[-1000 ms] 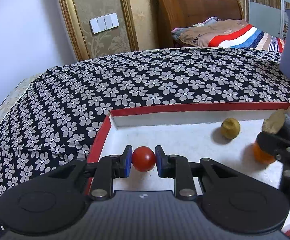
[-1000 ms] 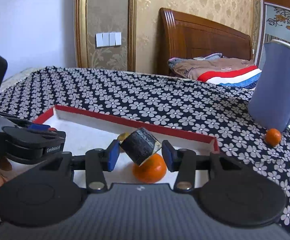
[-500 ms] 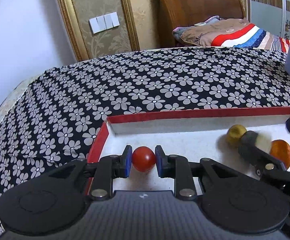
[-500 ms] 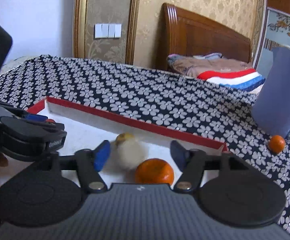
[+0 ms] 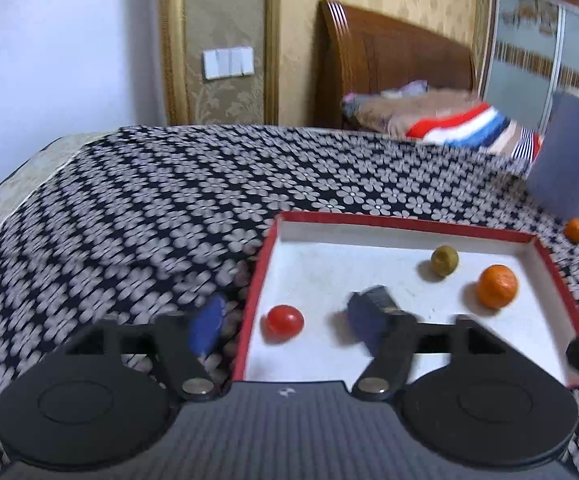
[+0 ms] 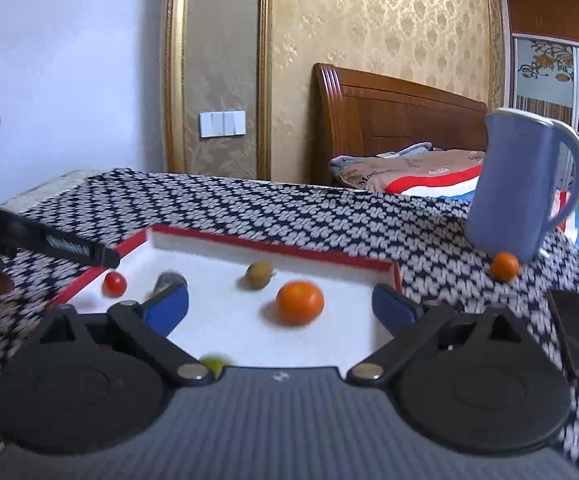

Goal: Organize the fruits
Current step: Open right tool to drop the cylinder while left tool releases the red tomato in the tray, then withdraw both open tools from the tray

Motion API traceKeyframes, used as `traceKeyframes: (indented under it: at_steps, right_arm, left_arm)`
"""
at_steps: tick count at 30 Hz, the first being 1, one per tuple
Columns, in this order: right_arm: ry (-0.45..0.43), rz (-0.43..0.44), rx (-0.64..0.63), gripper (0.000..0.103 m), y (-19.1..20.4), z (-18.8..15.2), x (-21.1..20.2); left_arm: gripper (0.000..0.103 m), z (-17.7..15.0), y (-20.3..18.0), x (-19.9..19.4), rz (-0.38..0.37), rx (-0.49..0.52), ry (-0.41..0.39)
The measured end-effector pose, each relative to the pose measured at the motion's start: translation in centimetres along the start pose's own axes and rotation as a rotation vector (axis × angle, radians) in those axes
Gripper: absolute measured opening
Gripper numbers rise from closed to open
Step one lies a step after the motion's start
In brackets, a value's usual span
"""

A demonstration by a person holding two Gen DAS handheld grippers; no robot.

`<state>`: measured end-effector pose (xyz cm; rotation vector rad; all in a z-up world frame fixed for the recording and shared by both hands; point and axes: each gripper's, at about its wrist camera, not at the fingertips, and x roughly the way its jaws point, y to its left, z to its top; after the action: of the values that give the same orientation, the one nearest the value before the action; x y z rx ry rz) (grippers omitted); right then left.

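Observation:
A red-rimmed white tray (image 5: 409, 229) (image 6: 273, 246) lies on the flowered cloth. In it are a red tomato (image 5: 284, 320) (image 6: 114, 283), an orange (image 5: 497, 286) (image 6: 299, 303), an olive-brown fruit (image 5: 444, 261) (image 6: 259, 275) and a dark-wrapped piece (image 5: 381, 298) (image 6: 167, 281). A small green fruit (image 6: 214, 362) shows at the tray's near edge. My left gripper (image 5: 285, 326) is open and empty, with the tomato lying between its fingers. My right gripper (image 6: 281, 310) is open wide and empty, raised in front of the orange.
A blue pitcher (image 6: 517, 192) (image 5: 569, 156) stands at the right with a small orange (image 6: 504, 265) (image 5: 575, 230) at its base. A dark flat object (image 6: 577, 332) lies on the cloth at the right. A bed with folded blankets (image 6: 409, 172) stands behind.
My left gripper opened and let the tomato go into the tray. My right gripper dropped the dark-wrapped piece, opened wide and drew back. Both views pulled back and up.

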<state>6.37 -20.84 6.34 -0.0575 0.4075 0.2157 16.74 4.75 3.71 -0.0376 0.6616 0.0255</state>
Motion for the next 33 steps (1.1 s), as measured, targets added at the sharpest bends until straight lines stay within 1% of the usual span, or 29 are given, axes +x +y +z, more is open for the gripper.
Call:
traceKeyframes:
  at_steps: [2, 4, 6, 8, 11, 15, 17, 19, 23, 26, 30, 31, 32, 33]
  right_arm:
    - [0.005, 0.013, 0.006, 0.101, 0.4, -1.2, -1.3]
    - [0.019, 0.013, -0.016, 0.102, 1.1, -2.4, -2.1]
    - [0.028, -0.021, -0.05, 0.103, 2.0, -3.4, -2.4]
    - [0.041, -0.032, -0.081, 0.103, 3.0, -4.1, -2.2]
    - [0.062, -0.041, -0.125, 0.103, 4.6, -4.8, -1.5]
    - [0.041, -0.092, -0.228, 0.103, 7.0, -5.2, -0.8]
    - [0.04, -0.122, -0.275, 0.103, 8.1, -5.3, -0.1]
    - [0.054, -0.126, -0.301, 0.103, 8.6, -5.4, 0.6]
    - [0.087, -0.113, -0.308, 0.103, 9.2, -5.5, 1.6]
    - [0.107, -0.148, -0.326, 0.103, 9.6, -5.5, 2.2]
    - [0.146, -0.152, -0.335, 0.103, 10.1, -5.6, 3.1]
    - [0.155, -0.145, -0.328, 0.103, 10.4, -5.5, 3.2]
    - [0.158, -0.092, -0.298, 0.103, 10.6, -5.3, 2.8]
    - [0.143, 0.016, -0.257, 0.103, 10.7, -5.0, 1.9]
  left_arm:
    - [0.076, -1.3, 0.6, -1.9, 0.01, -0.01, -0.039]
    - [0.076, -2.8, 0.5, -3.4, 0.018, 0.027, -0.06]
    - [0.076, -4.3, 0.4, -4.6, 0.029, 0.044, -0.079]
    - [0.076, -5.3, 0.4, -5.0, 0.05, 0.061, -0.087]
    - [0.076, -6.3, 0.6, -5.2, 0.092, 0.045, -0.098]
    - [0.076, -7.0, 1.6, -5.3, 0.133, 0.009, -0.091]
    - [0.076, -7.1, 2.2, -5.3, 0.132, -0.008, -0.086]
    - [0.076, -7.1, 2.6, -5.2, 0.124, -0.009, -0.076]
    - [0.076, -7.6, 3.1, -5.9, 0.15, -0.001, -0.098]
    - [0.076, -7.7, 3.5, -6.0, 0.157, -0.007, -0.1]
    - [0.076, -7.6, 4.0, -6.1, 0.169, -0.023, -0.098]
    - [0.076, -7.6, 4.1, -6.2, 0.175, -0.028, -0.099]
    - [0.076, -7.5, 4.3, -6.3, 0.177, -0.037, -0.101]
    - [0.076, -7.5, 4.5, -6.3, 0.175, -0.042, -0.102]
